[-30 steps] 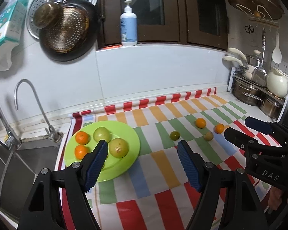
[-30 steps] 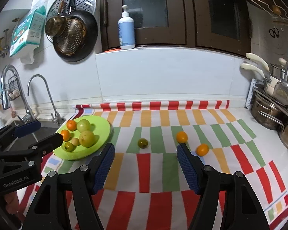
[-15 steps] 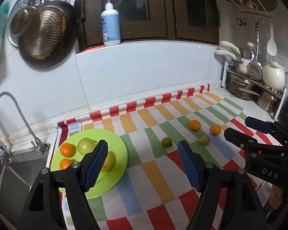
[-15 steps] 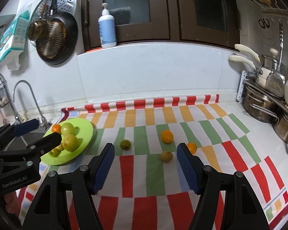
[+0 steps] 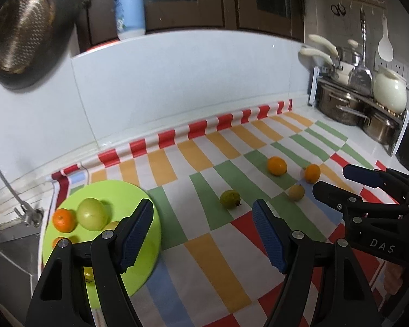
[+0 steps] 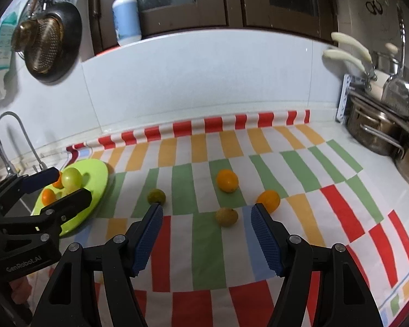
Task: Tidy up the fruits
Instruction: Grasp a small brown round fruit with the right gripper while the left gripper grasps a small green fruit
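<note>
Both pairs of tongs are dropping in toward the desk, and the view swings with them: a second ago the left tongs [image 5: 201, 231] looked square at the green plate [image 5: 150, 245], and now the plate slides off to the lower left while the loose fruit comes up ahead. The right tongs [image 6: 205, 234] close in too, and the four strays loom larger than before.

Both pairs stand wide with nothing between the pads. That reads as an approach to the next pick, not a carry.

Where is the work? On the striped cloth [image 6: 259, 259], well apart from the plate: a dull green fruit [image 6: 156, 197], an orange [image 6: 226, 180], a second orange [image 6: 268, 200] and a small yellow-brown fruit [image 6: 226, 217]. That last one sits right in the gap ahead of the right tongs, likely the target. The plate already carries an orange and a pale green fruit, with more half hidden behind the tongs.

Pointing? These fruits are near round, so no real long axis. The yellow-brown one shows a little nub toward the upper right, and any grip angle should do.
</note>
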Demonstrator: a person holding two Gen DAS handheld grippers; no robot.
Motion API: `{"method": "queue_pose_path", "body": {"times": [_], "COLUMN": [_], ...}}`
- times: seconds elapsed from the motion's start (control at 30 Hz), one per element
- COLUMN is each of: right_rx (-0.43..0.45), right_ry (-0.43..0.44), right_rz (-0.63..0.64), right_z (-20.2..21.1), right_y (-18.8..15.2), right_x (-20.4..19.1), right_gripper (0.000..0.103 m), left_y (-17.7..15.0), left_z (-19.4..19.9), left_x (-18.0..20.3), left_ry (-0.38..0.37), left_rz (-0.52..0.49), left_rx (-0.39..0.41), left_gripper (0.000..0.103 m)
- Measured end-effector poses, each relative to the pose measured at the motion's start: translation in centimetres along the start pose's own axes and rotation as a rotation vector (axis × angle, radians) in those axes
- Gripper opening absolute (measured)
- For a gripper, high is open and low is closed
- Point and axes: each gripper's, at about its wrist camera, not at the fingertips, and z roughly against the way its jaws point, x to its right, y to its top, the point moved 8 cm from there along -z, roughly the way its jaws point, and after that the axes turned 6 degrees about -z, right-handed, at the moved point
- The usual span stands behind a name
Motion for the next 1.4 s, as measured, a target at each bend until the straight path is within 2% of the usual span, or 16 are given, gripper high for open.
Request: {"method": "queue_pose_path", "body": {"times": [0.53, 0.7, 0.83, 0.9, 1.13, 1.23, 1.4], "right_rx": [-0.101, -0.125, -0.141, -0.154, -0.177, -0.18, -0.19], "right_ry": [-0.017, -0.015, -0.011, -0.004, 0.009, 0.012, 0.011], "right_rz": [-0.043, -0.046, -0.056, -0.061, -0.073, -0.07, -0.06], "right_z": [-5.1, -6.5, -7.3, -7.8, -8.8, -9.1, -9.4], "right_y": [-1.6, -1.9, -2.0, -2.1, -2.3, -2.4, -2.5], "right_x": [1.7, 1.9, 2.2, 2.2, 2.4, 2.3, 2.2], "right_gripper": [0.067, 0.063, 0.062, 0.056, 0.049, 0.046, 0.033], "left_y": [-0.8, -0.8, -0.6, -0.5, -0.7, -0.9, -1.1], "left_z": [-7.1, -8.7, -10.0, -10.5, -11.9, -12.3, -12.5], "left_x": [1.5, 1.9, 2.3, 2.5, 2.9, 3.1, 3.2], "left_ry": [-0.08, -0.098, -0.111, -0.121, -0.144, -0.16, -0.172], "left_rz": [-0.047, -0.052, -0.061, -0.061, -0.054, -0.046, -0.046], "left_rx": [-0.102, -0.118, -0.13, -0.136, -0.161, -0.176, -0.185], "left_gripper": [0.074, 0.073, 0.066, 0.061, 0.049, 0.039, 0.029]}}
